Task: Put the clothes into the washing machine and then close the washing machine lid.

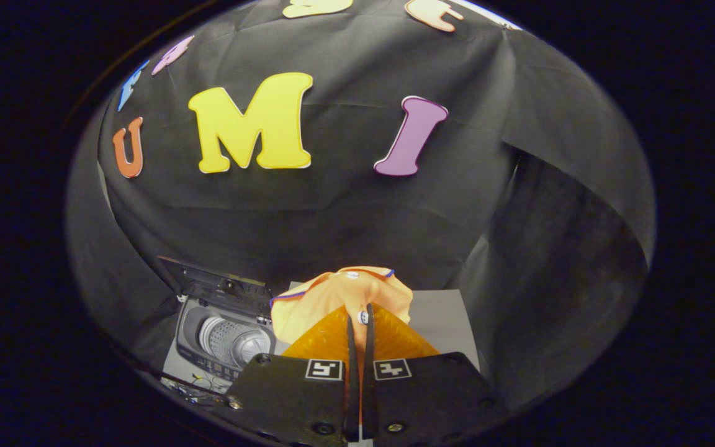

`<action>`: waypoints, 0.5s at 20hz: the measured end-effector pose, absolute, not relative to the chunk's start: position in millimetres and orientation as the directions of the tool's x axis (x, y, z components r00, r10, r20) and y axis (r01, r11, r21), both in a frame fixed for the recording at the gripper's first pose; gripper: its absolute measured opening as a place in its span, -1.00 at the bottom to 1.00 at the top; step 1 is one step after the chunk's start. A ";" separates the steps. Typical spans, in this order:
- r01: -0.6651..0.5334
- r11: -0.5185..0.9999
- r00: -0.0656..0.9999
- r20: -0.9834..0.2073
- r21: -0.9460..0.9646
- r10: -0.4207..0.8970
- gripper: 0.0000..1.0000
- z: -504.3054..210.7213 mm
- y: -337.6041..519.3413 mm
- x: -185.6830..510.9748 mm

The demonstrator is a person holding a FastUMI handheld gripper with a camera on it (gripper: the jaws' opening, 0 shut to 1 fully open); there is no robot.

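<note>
An orange shirt with a blue-trimmed collar hangs bunched from my gripper, whose two fingers are pressed together on a fold of the cloth. The shirt is lifted clear of the grey table. To the left and below stands a small top-loading washing machine with its lid raised at the back and its ribbed drum exposed. The shirt hangs just to the right of the drum opening, not over it.
The black booth wall closes in behind and on both sides. Some wires lie in front of the machine near the table's edge.
</note>
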State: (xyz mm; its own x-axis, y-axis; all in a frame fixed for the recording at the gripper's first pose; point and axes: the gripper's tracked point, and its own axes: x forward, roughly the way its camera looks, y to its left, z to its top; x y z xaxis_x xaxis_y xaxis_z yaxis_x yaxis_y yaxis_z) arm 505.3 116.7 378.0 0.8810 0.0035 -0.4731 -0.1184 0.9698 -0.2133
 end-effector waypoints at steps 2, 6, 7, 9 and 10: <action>-0.134 0.968 0.882 -0.472 -0.213 0.018 -0.89 379.1 127.6 500.4; -0.189 0.960 0.885 -0.459 -0.208 0.075 -0.90 383.9 151.1 492.7; -0.203 0.958 0.886 -0.455 -0.204 0.090 -0.89 388.2 157.8 491.1; -0.234 0.954 0.880 -0.459 -0.187 0.126 -0.90 387.8 182.0 487.5; -0.251 0.951 0.875 -0.462 -0.179 0.144 -0.90 387.3 193.6 486.4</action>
